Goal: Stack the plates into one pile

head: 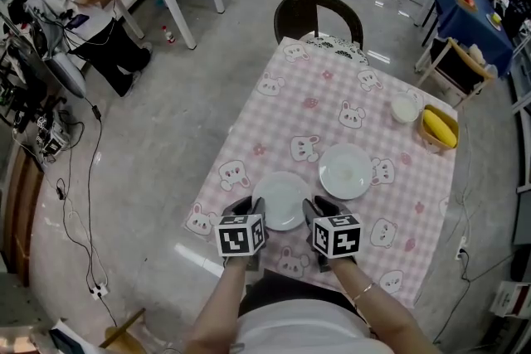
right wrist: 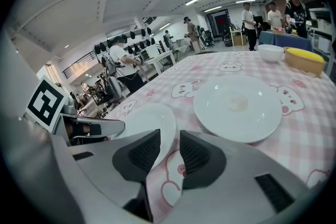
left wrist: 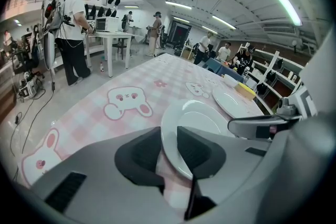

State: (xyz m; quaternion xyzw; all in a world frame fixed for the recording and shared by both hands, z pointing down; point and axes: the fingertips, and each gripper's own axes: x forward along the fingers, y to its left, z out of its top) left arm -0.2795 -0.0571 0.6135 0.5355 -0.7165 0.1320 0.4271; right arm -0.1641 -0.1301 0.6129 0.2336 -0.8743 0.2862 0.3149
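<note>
Now the left gripper clamps the left rim of the near plate, at the near edge of the table, while the right gripper straddles its right rim, jaws apart; pickup is in hand, and lifting it onto the far plate likely follows.

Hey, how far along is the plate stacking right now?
Nothing is stacked yet: the near plate and the far plate lie apart on the tablecloth. In hand: the left tongs look closed on the near plate's rim; the right tongs straddle its other side, open. Still to do: lift it and set it on the far plate.
</note>
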